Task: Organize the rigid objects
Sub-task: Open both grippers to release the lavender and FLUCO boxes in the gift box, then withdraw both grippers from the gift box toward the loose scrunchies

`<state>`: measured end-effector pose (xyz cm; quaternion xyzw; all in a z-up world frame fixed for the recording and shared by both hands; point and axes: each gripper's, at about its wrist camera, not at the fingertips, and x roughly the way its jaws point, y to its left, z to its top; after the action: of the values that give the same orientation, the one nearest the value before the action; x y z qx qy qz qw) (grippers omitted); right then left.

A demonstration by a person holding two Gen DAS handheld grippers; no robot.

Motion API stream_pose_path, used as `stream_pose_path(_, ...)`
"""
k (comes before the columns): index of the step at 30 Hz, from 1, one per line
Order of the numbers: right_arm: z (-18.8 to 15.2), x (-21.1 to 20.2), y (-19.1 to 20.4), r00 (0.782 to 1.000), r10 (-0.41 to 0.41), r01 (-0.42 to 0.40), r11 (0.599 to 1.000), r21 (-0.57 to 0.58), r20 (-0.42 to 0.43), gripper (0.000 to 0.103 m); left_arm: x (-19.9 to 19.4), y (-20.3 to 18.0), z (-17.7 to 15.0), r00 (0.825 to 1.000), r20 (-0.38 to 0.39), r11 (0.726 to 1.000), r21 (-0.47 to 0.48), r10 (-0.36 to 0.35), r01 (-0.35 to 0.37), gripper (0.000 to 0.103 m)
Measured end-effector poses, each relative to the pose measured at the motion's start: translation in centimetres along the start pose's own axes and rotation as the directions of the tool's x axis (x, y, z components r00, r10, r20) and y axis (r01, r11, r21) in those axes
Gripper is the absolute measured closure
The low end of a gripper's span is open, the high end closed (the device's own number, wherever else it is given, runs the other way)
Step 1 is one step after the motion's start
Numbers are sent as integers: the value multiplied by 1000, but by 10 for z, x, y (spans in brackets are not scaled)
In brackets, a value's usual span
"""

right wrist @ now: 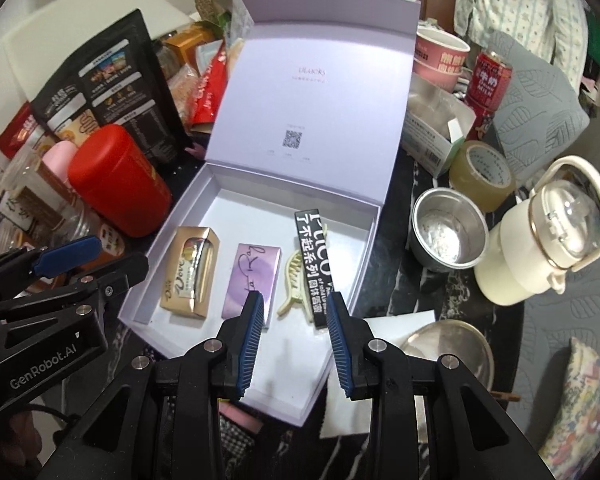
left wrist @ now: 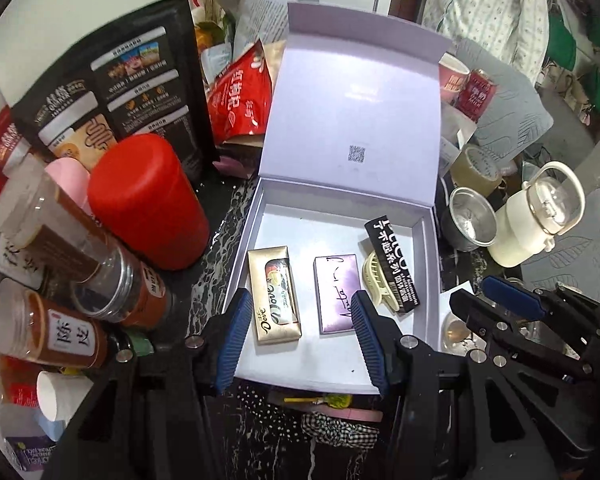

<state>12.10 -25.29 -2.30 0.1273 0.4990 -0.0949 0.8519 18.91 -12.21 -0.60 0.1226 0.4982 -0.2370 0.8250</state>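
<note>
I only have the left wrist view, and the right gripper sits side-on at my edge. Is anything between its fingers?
Observer: No. The right gripper is open and empty, above the front part of the lilac box.
Operator: It blocks what lies right of the box. What is there?
Observer: A shallow metal plate.
Operator: Anything else on that side?
Observer: A floral cushion, right of the plate, outside your frame.

Inside one open gift box (right wrist: 172,224): one chocolate box (right wrist: 191,274), one purple card box (right wrist: 256,276), one hair clip (right wrist: 296,286), one black stick box (right wrist: 314,256).
</note>
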Motion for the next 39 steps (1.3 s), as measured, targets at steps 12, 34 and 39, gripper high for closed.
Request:
stream_pose_path(12, -26, -70, 7, 994, 28, -22, 998, -55, 108, 69, -78, -12, -31, 991, 133, 1000, -15, 22, -20, 52)
stream_pose_path(34, -123, -152, -5, 977, 133, -100, 976, -192, 169, 60, -164, -47, -136, 964, 240, 992, -88, 110, -92, 52)
stream_pose_path(39, -143, -155, -12, 977, 147, -114, 971, -209, 153, 57, -159, -53, -161, 972, 201, 986, -136, 119, -93, 52)
